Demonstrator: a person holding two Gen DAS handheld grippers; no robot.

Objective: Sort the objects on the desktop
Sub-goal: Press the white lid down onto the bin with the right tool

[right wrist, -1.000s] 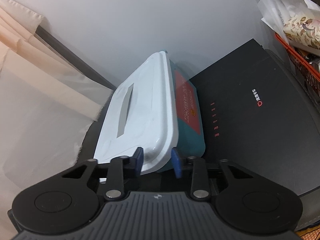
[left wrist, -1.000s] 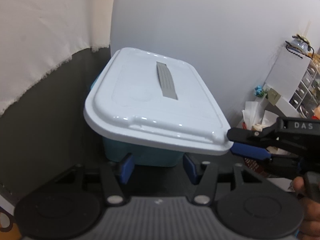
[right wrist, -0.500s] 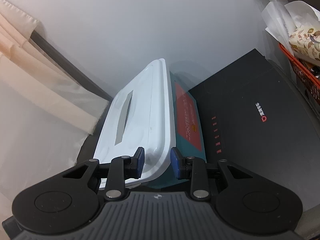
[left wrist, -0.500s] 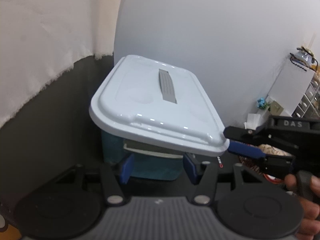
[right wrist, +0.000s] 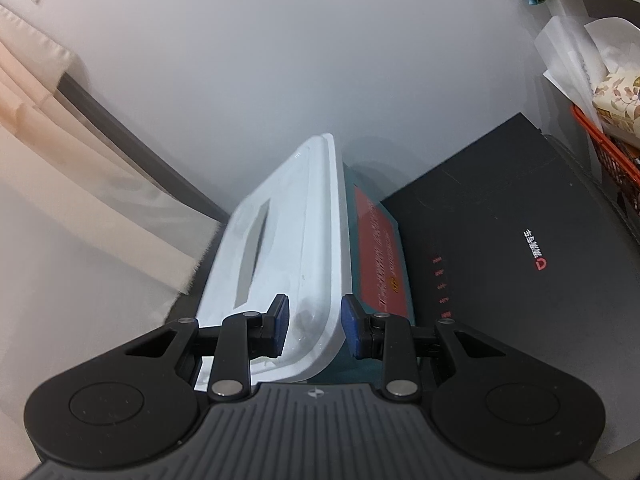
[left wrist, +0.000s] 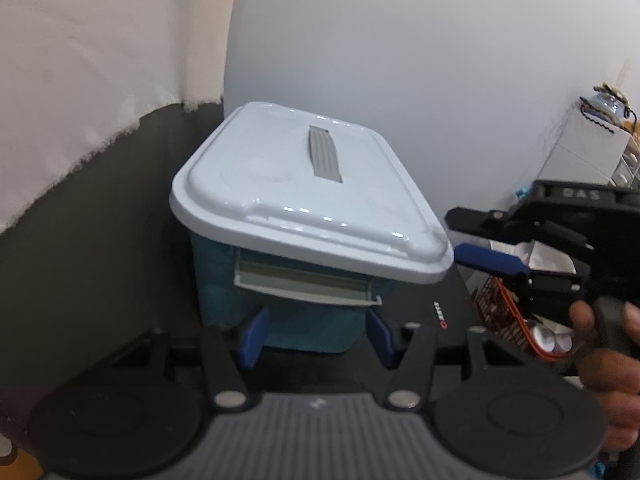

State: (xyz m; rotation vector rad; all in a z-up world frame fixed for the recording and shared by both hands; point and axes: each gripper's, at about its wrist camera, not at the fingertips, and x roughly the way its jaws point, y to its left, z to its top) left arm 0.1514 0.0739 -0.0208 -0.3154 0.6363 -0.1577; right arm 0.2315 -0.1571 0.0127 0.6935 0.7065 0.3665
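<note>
A teal storage box (left wrist: 216, 276) with a white lid (left wrist: 280, 184) stands against the wall on a dark desk. My right gripper (left wrist: 456, 236) comes in from the right and is shut on the lid's near right corner. That corner is tilted up off the box, showing a grey latch (left wrist: 308, 284) under the rim. In the right wrist view the lid's rim (right wrist: 316, 264) sits between the blue pads of the right gripper (right wrist: 316, 326), beside the box's red label (right wrist: 376, 256). My left gripper (left wrist: 316, 336) is open, low in front of the box's near end.
A flat black device (right wrist: 500, 240) lies right of the box, touching it. Further right stands an orange wire basket (right wrist: 612, 160) with paper packets. A white drawer unit (left wrist: 588, 152) is at the back right, a pale curtain (left wrist: 80, 80) at the left. A person's hand (left wrist: 600, 344) holds the right gripper.
The right gripper has raised the lid's near corner, so the grey latch and more of the teal box wall now show. The left gripper has stayed put.
</note>
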